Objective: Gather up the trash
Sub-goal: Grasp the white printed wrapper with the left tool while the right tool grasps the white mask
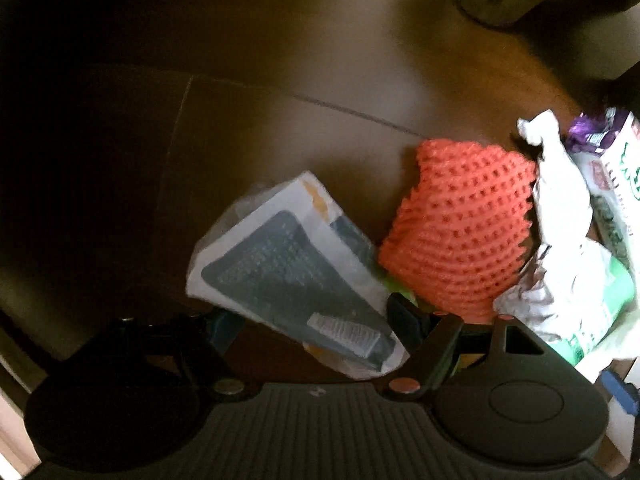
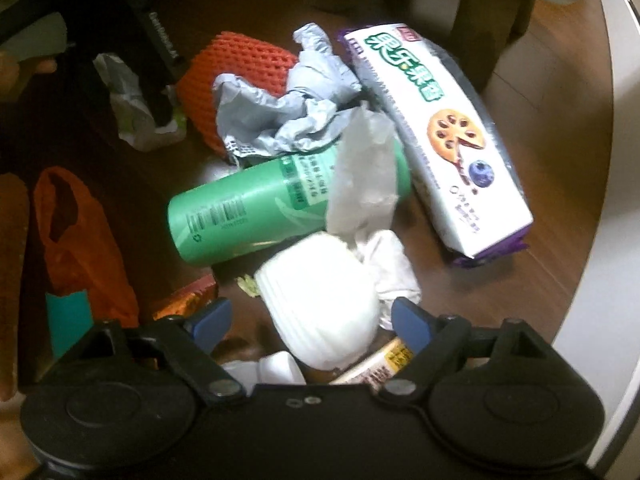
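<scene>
My left gripper point(image 1: 316, 320) has its jaws spread around a clear plastic packet with a dark printed card point(image 1: 288, 272), which lies between the blue pads; whether they press it I cannot tell. An orange foam net point(image 1: 456, 236) lies just right of it. My right gripper point(image 2: 308, 320) is open around a white ribbed foam cup point(image 2: 324, 312) on the trash pile. Beyond lie a green bottle point(image 2: 248, 208), crumpled grey paper point(image 2: 288, 112), white tissue point(image 2: 364, 184) and a white-and-purple biscuit pack point(image 2: 436, 132). The left gripper point(image 2: 156, 92) shows at upper left in the right wrist view.
The trash lies on a brown wooden floor point(image 1: 320, 80). An orange plastic bag point(image 2: 80, 232) lies at the left. A shiny red-gold wrapper point(image 2: 188, 296) sits near my right gripper. Furniture legs point(image 2: 492, 12) stand behind the pile. A white curved edge point(image 2: 600, 200) bounds the right.
</scene>
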`<move>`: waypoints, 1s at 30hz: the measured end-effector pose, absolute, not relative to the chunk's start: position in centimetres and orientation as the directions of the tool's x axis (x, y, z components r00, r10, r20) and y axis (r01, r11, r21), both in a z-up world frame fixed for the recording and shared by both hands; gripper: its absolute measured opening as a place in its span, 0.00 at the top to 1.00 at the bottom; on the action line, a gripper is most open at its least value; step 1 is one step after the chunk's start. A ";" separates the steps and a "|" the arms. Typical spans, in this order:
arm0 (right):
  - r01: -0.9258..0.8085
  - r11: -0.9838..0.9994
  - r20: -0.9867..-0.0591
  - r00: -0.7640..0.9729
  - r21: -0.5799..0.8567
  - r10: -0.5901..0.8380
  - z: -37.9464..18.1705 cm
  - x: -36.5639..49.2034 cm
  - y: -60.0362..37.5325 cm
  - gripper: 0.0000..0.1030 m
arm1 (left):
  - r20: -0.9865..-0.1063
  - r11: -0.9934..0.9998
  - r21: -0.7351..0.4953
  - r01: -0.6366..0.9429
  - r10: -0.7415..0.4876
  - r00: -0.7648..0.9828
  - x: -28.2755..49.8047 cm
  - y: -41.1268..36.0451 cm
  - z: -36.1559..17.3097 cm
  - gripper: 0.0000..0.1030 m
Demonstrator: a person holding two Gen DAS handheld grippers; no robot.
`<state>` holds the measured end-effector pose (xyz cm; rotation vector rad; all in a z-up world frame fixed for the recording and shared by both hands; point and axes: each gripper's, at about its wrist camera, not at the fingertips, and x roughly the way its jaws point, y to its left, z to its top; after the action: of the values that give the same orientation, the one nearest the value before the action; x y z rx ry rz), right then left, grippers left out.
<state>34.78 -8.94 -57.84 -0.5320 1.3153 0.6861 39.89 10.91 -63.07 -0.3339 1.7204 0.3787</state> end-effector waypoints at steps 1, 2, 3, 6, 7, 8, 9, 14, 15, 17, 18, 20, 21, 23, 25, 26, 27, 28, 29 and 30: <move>-0.719 0.694 -0.981 0.124 0.012 0.146 -57.9 34.7 -8.9 0.18 | -0.985 0.904 0.057 -0.424 -0.017 -0.170 40.0 10.9 -63.1 0.25; -0.718 0.696 -0.981 0.133 0.002 0.141 -57.9 34.6 -8.8 0.19 | -0.986 0.906 0.049 -0.420 -0.023 -0.165 40.0 10.7 -63.2 0.26; -0.717 0.697 -0.981 0.138 -0.003 0.138 -58.0 34.6 -8.8 0.22 | -0.987 0.907 0.044 -0.420 -0.026 -0.160 40.0 10.7 -63.2 0.28; -0.718 0.695 -0.978 0.165 -0.032 0.125 -58.0 34.4 -9.1 0.37 | -0.986 0.893 -0.011 -0.450 -0.084 -0.142 39.9 10.8 -63.3 0.51; -0.718 0.695 -0.978 0.174 -0.044 0.117 -58.0 34.4 -9.2 0.44 | -0.986 0.891 -0.022 -0.454 -0.093 -0.136 39.8 10.8 -63.2 0.58; -0.712 0.701 -0.978 0.176 -0.045 0.117 -57.9 34.5 -9.4 0.45 | -0.985 0.894 -0.020 -0.447 -0.093 -0.143 39.7 10.6 -63.1 0.63; -0.704 0.709 -0.977 0.172 -0.036 0.122 -57.8 34.6 -9.5 0.47 | -0.988 0.901 -0.014 -0.434 -0.081 -0.135 39.6 10.4 -62.8 0.70; -0.703 0.711 -0.978 0.168 -0.028 0.128 -57.3 34.7 -9.6 0.54 | -0.989 0.916 -0.022 -0.401 -0.077 -0.123 39.2 9.5 -62.4 0.86; -0.703 0.711 -0.978 0.167 -0.028 0.127 -57.1 34.7 -9.5 0.55 | -0.990 0.921 -0.016 -0.390 -0.069 -0.122 39.2 9.3 -62.1 0.88; -0.704 0.709 -0.979 0.166 -0.033 0.119 -56.7 34.5 -9.4 0.59 | -0.990 0.924 -0.017 -0.381 -0.068 -0.120 39.2 8.6 -61.6 0.89; -0.709 0.705 -0.978 0.171 -0.038 0.119 -56.3 34.6 -9.4 0.66 | -0.990 0.925 -0.006 -0.379 -0.058 -0.126 39.2 8.5 -61.3 0.90; -0.705 0.706 -0.977 0.189 -0.066 0.097 -55.8 34.7 -9.1 1.00 | -0.988 0.927 -0.005 -0.375 -0.061 -0.139 39.0 8.2 -60.8 0.90; -0.696 0.716 -0.980 0.174 -0.053 0.097 -55.5 34.9 -9.2 1.00 | -0.989 0.931 -0.008 -0.366 -0.062 -0.136 38.9 8.0 -60.3 0.90; -0.694 0.720 -0.982 0.150 -0.024 0.112 -54.8 35.4 -9.3 1.00 | -0.990 0.945 0.005 -0.328 -0.040 -0.132 39.2 7.4 -59.4 0.90; -0.701 0.714 -0.982 0.137 -0.002 0.131 -54.2 35.8 -9.4 1.00 | -0.993 0.954 -0.002 -0.299 -0.038 -0.114 39.5 7.1 -58.1 0.90; -0.694 0.719 -0.982 0.108 0.035 0.152 -54.1 36.3 -9.6 1.00 | -0.994 0.958 -0.009 -0.285 -0.040 -0.104 39.6 6.9 -57.4 0.90; -0.687 0.725 -0.981 0.102 0.051 0.166 -53.9 36.7 -9.7 0.92 | -0.994 0.963 -0.011 -0.270 -0.039 -0.098 39.6 6.7 -57.0 0.90; -0.689 0.723 -0.979 0.110 0.050 0.172 -53.8 36.7 -9.5 0.78 | -0.995 0.966 -0.015 -0.256 -0.039 -0.091 39.6 6.5 -56.6 0.90; -0.696 0.717 -0.979 0.115 0.041 0.168 -54.0 36.6 -9.5 0.75 | -0.995 0.968 -0.019 -0.251 -0.042 -0.087 39.5 6.5 -56.5 0.90; -0.703 0.710 -0.980 0.105 0.046 0.168 -54.3 36.5 -9.5 0.72 | -0.995 0.969 -0.022 -0.248 -0.045 -0.085 39.5 6.6 -56.5 0.90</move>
<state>36.54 -9.51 -54.34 -0.5003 1.3191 0.6823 39.51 6.64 -56.45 -0.2250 1.6523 0.1710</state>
